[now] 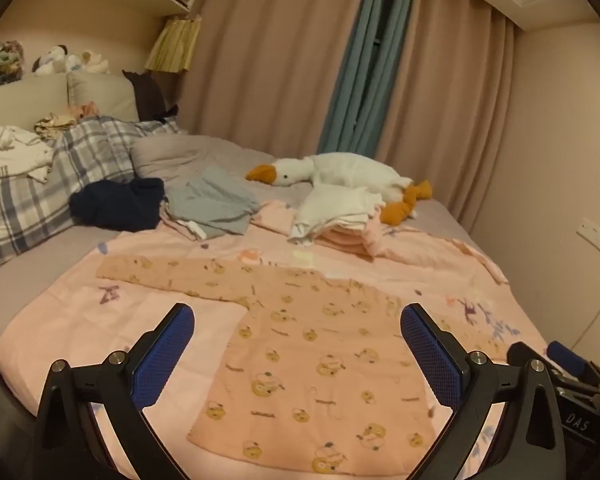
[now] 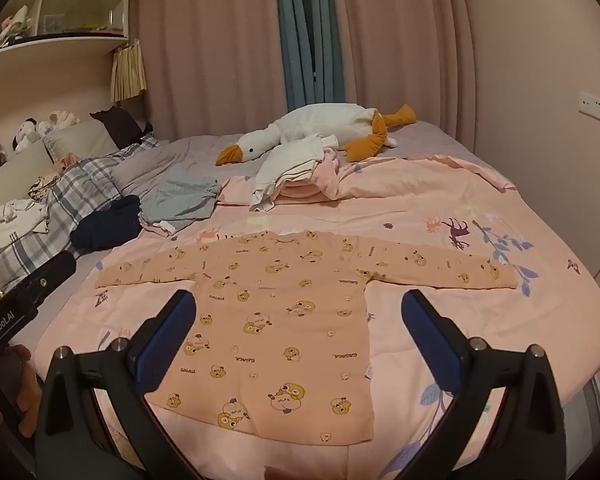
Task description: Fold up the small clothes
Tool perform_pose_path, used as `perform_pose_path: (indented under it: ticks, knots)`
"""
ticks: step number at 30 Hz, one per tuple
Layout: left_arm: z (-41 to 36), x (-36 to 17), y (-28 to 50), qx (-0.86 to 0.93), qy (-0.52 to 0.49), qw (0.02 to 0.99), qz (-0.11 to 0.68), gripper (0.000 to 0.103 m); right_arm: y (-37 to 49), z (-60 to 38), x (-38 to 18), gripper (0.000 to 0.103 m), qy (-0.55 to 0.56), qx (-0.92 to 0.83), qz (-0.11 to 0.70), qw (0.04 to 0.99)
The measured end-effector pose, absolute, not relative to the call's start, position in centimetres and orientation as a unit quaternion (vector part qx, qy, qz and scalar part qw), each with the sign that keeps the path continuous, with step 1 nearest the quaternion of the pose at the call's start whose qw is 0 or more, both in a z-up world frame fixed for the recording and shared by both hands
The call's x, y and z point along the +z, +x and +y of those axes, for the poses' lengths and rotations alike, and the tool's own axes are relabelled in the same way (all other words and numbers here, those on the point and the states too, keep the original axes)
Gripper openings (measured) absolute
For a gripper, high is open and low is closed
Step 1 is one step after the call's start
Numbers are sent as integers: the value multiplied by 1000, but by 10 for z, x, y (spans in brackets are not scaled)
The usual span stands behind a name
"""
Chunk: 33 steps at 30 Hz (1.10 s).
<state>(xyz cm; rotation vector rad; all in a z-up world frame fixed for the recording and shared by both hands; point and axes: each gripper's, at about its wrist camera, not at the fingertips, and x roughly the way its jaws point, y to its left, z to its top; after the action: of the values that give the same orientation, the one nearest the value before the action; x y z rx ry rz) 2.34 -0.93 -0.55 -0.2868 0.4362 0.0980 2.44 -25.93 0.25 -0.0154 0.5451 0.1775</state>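
- Left wrist view: your left tongs (image 1: 296,340) stand wide apart and empty above the pink shirt (image 1: 320,364); your right tongs (image 2: 298,328) likewise.
- The shirt lies flat on the pink quilt (image 2: 480,320), sleeves spread.
- Pinch a sleeve cuff (image 2: 500,276) cleanly, lift little, and fold it across the body without dragging the quilt.
- Readable: "GAGAGA" on the shirt, "GenRobot.AI" on the left tongs' body (image 2: 8,320).

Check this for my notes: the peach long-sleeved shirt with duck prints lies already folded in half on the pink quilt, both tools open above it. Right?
Not folded: the peach long-sleeved shirt with duck prints lies spread flat, both sleeves out, on the pink quilt, as the right wrist view shows.
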Motion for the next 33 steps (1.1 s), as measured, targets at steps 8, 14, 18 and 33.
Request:
perform_pose_path:
  ticks: [8, 14, 18, 33]
  knots:
    - [-17, -2, 26, 43, -134, 967, 215, 102, 26, -258, 1, 103, -18, 78, 270, 959]
    - [-22, -4, 29, 45, -118, 967, 223, 102, 27, -265, 2, 103, -11, 59, 271, 961]
    - [-26, -7, 27, 43, -108, 967, 228, 102, 27, -268, 3, 103, -3, 55, 271, 961]
    - [-7, -6, 22, 64, -133, 964, 221, 102, 28, -270, 7, 103, 14, 54, 260, 964]
